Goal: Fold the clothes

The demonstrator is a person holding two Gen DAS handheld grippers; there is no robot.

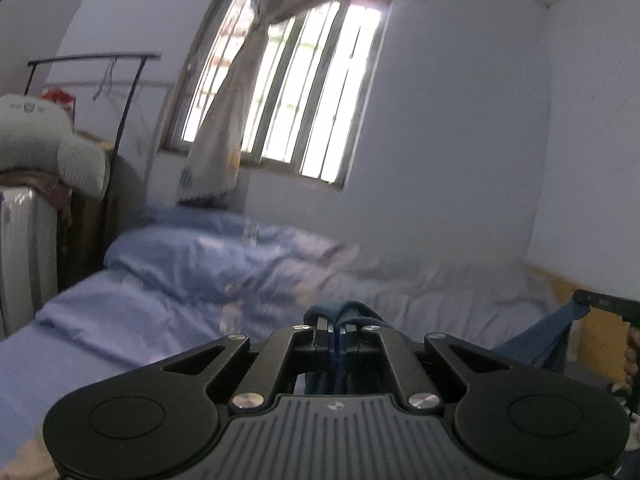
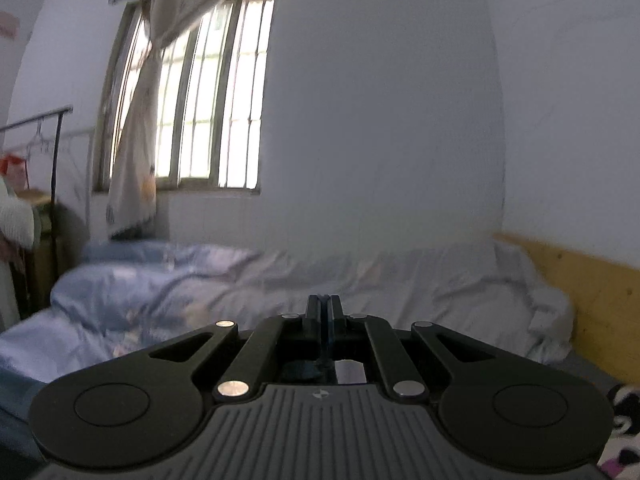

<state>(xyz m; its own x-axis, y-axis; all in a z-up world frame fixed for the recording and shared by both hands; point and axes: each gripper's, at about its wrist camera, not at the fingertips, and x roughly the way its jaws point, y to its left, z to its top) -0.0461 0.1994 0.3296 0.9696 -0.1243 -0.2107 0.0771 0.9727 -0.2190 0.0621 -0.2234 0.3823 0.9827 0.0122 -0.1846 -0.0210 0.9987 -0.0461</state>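
Observation:
A blue garment (image 1: pixel 534 340) hangs stretched in the air between my two grippers, above the bed. My left gripper (image 1: pixel 337 326) is shut on one bunched edge of it, and the cloth bulges up over the fingertips (image 1: pixel 322 325). At the right edge of the left wrist view, my right gripper (image 1: pixel 590 301) pinches the other end, with a hand (image 1: pixel 632 354) behind it. In the right wrist view my right gripper (image 2: pixel 324 304) is shut, and a thin blue strip of the garment (image 2: pixel 329 340) shows between its fingers. Most of the garment is hidden below the grippers.
A bed (image 1: pixel 100 320) with a light blue sheet and a rumpled duvet (image 2: pixel 152 288) lies ahead. Behind it are a barred window (image 1: pixel 304 92) with a curtain and a white wall. A clothes rack (image 1: pixel 128 92) stands left. A wooden board (image 2: pixel 592 288) runs along the right.

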